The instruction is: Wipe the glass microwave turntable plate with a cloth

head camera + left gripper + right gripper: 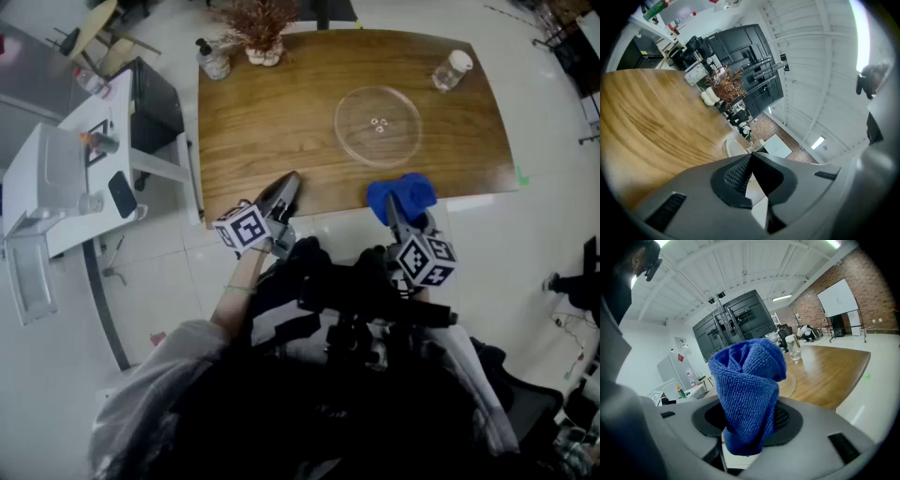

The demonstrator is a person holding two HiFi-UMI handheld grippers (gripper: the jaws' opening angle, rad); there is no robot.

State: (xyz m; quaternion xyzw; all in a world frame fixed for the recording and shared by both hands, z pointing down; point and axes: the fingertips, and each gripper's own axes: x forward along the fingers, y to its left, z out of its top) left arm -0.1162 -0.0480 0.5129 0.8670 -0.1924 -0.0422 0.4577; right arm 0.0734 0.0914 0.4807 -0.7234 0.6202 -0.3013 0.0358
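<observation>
now my right gripper clamps the cloth at the table edge; my left gripper is clenched empty, plate beyond.

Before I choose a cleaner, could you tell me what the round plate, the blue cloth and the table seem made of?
The round plate looks like clear glass: the wood grain shows through it. The blue cloth has a matte, looped pile, likely microfibre. The table is wood or wood-look veneer, with visible grain and a smooth, low sheen.
</observation>
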